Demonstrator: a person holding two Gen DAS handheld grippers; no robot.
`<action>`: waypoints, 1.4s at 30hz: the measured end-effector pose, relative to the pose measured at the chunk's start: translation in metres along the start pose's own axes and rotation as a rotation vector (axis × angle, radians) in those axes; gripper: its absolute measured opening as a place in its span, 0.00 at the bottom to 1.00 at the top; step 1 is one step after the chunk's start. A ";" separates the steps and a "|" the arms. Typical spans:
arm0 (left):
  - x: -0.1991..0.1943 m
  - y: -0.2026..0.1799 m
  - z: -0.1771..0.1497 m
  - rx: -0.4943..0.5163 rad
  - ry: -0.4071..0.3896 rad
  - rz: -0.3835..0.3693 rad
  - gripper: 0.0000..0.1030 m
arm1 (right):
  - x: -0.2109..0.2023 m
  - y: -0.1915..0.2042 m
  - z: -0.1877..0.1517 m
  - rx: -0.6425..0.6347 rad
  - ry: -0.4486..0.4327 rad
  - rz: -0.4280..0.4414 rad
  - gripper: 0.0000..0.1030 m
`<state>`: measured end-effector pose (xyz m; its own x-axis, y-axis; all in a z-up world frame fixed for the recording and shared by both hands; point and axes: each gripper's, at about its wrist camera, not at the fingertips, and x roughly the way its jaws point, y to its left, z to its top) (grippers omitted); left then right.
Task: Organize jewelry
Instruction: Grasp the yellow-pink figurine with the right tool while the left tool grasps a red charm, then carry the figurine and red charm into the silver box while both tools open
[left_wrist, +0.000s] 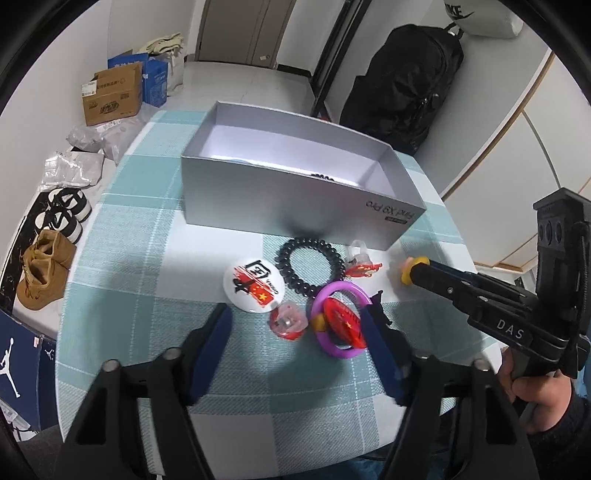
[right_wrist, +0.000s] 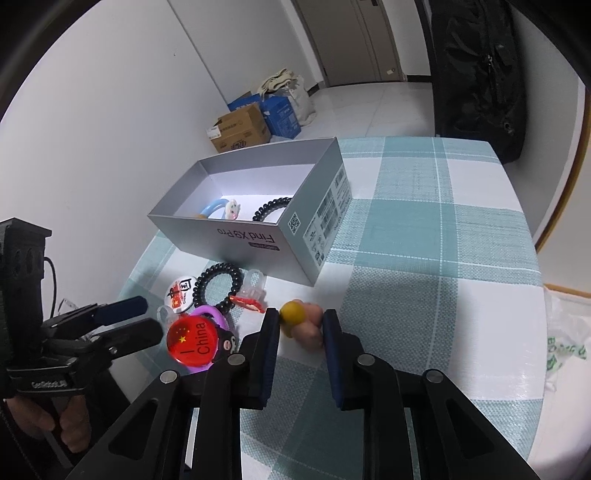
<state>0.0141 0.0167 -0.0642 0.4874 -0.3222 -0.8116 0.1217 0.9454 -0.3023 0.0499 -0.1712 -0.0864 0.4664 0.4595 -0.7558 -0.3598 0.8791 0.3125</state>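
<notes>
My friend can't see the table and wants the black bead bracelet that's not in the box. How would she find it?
Start at the big silver box on the checked tablecloth. On the cloth beside its printed long wall lies a small cluster of trinkets. The black bead bracelet is the open ring of shiny dark beads between the white round badge and the purple ring.

the grey box (right_wrist: 258, 236) in front of me reads "find x9 pro" along its long side, upside down from here, and carries a qr code and barcodes on its end. the red round badge (right_wrist: 191, 339) says "i china" with a flag. my right gripper (left_wrist: 417, 271) has "das" on its arm. a white bag (left_wrist: 480, 16) shows part of "nike".
</notes>
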 end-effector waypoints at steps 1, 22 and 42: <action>0.001 0.000 0.000 -0.002 0.005 0.001 0.56 | -0.001 0.000 0.000 -0.001 -0.001 0.002 0.22; 0.007 0.012 0.003 -0.104 0.024 -0.099 0.20 | -0.013 -0.008 -0.002 0.022 -0.027 0.026 0.22; 0.002 0.021 -0.001 -0.113 0.039 -0.070 0.12 | -0.024 -0.003 0.006 0.022 -0.066 0.045 0.22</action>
<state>0.0169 0.0358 -0.0727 0.4467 -0.3912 -0.8046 0.0553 0.9097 -0.4115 0.0446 -0.1846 -0.0657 0.5028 0.5052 -0.7014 -0.3638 0.8597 0.3585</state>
